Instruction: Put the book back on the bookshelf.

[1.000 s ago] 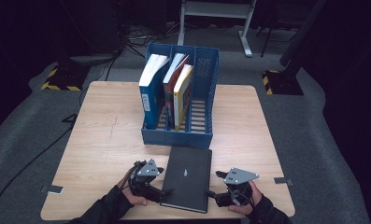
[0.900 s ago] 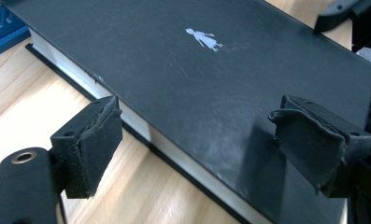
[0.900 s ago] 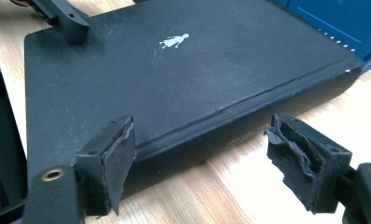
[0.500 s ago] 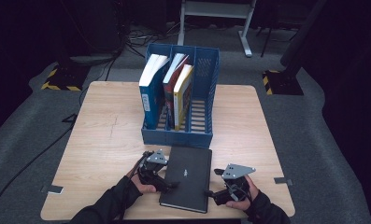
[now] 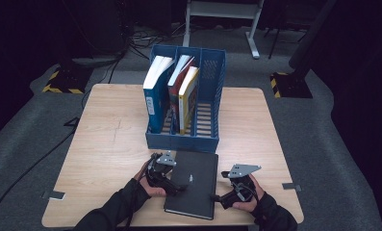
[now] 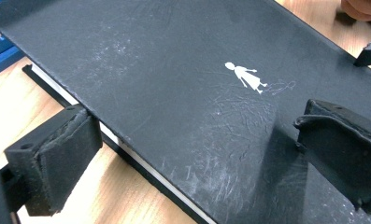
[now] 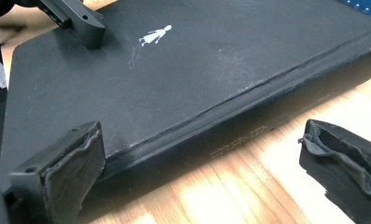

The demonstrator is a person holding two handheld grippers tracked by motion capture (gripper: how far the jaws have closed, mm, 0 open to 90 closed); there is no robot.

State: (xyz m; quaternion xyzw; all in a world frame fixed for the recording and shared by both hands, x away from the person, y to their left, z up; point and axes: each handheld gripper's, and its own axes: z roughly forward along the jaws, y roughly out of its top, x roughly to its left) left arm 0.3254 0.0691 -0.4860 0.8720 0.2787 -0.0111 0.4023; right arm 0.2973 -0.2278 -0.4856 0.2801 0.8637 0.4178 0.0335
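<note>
I hold a hand-held gripper in each hand at either long edge of the black book (image 5: 192, 182), which lies flat on the surface (image 5: 107, 139) just short of the blue file rack (image 5: 184, 139). My left hand-held gripper (image 6: 192, 154) straddles the book's page-side edge: its jaws have just been opening and stand wide, one jaw beside the edge over the wood, the other above the cover, neither pressing. My right hand-held gripper (image 7: 197, 177) faces the spine with jaws that have likewise just been opening; the spine lies between and ahead of them, untouched. I judge this the approach before a two-sided grasp. The next move calls for sliding a jaw under each edge, closing on cover and pages together, then raising the book upright toward the rack's free compartment, to the right of the three standing books (image 5: 171, 94). The spine lettering is too faint to read, the book's near corners are cut off in both gripper views, and in the high view my hands hide the jaw tips.
</note>
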